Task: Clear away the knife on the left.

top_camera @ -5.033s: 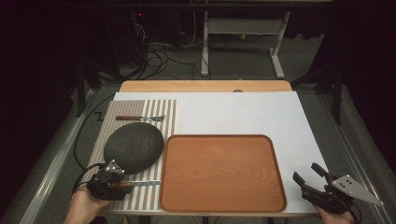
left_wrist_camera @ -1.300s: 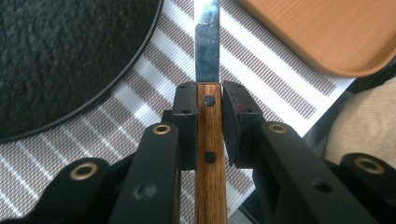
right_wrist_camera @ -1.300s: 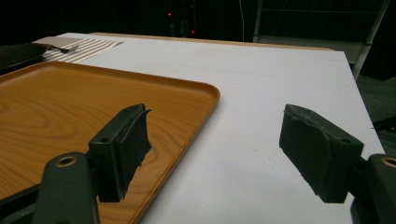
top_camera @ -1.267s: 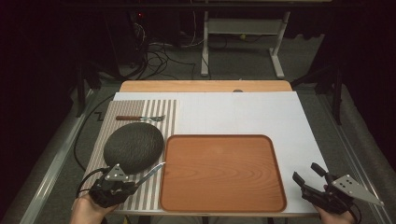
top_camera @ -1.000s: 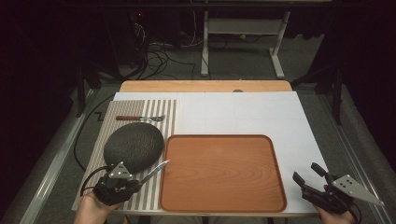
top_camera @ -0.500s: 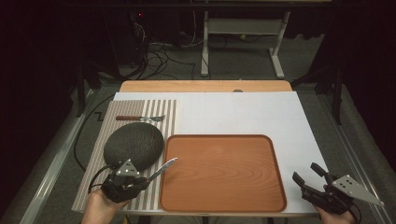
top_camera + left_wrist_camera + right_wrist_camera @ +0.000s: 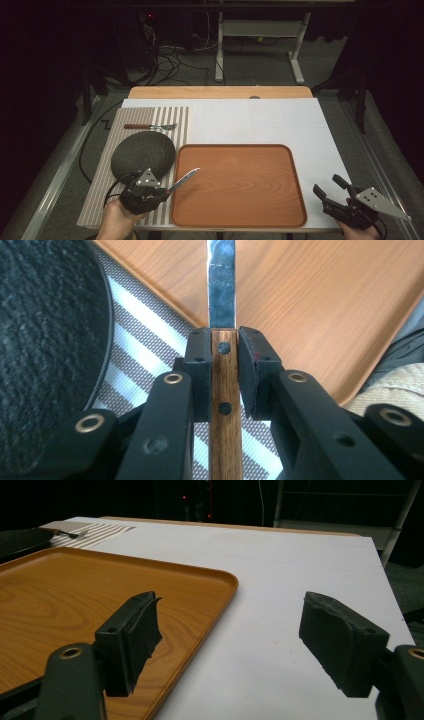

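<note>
1. Since five seconds ago your left tongs (image 7: pixel 161 192) have lifted the table knife (image 7: pixel 183 179) off the striped placemat (image 7: pixel 100 192) and swung it right; its blade tip now hangs over the left rim of the wooden tray (image 7: pixel 240 150).
2. Judgement: pick-up is done, and transfer to the tray is in hand.
3. Left tongs (image 7: pixel 223 347): clamped on the knife's wooden handle (image 7: pixel 223 390) just behind the blade (image 7: pixel 221 285).
4. Pose: your left hand (image 7: pixel 116 222) sits low at the counter's near edge, beside the dark plate (image 7: pixel 142 152), tongs aimed right and away.
5. Right tongs (image 7: pixel 334 192): wide apart, empty, parked at the near right corner of the counter (image 7: pixel 280 120), unmoved.
6. A fork (image 7: pixel 150 126) lies on the placemat behind the plate.
</note>
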A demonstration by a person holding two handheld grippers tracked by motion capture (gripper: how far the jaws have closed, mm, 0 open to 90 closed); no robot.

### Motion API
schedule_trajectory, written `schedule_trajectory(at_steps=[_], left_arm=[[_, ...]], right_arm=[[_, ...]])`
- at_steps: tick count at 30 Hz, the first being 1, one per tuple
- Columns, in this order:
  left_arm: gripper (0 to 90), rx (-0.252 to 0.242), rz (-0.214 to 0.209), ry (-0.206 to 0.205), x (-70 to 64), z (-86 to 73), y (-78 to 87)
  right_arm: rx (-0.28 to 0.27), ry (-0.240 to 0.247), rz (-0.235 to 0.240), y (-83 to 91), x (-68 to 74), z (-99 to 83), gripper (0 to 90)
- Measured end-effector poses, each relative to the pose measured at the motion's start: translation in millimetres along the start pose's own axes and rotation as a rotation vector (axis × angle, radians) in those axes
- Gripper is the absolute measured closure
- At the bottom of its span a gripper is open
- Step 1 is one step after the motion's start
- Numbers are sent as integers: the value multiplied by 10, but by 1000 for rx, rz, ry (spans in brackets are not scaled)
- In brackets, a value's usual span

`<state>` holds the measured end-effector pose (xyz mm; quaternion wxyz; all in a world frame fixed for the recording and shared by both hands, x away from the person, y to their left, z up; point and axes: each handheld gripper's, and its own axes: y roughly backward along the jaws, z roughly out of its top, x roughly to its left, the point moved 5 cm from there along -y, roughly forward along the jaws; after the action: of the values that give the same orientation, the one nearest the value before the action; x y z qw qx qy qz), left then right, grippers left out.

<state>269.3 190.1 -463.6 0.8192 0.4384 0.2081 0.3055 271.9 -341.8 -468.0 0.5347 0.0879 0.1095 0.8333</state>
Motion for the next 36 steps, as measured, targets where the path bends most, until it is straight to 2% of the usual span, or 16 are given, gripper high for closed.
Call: schedule_trajectory(at_steps=[11, 36], left_arm=[[728, -13, -20, -22, -99, 149, -76], [728, -2, -63, -64, -307, 421, -270]], right_arm=[[-1, 1, 4, -1, 4, 2, 246], [-3, 4, 7, -2, 7, 3, 246]])
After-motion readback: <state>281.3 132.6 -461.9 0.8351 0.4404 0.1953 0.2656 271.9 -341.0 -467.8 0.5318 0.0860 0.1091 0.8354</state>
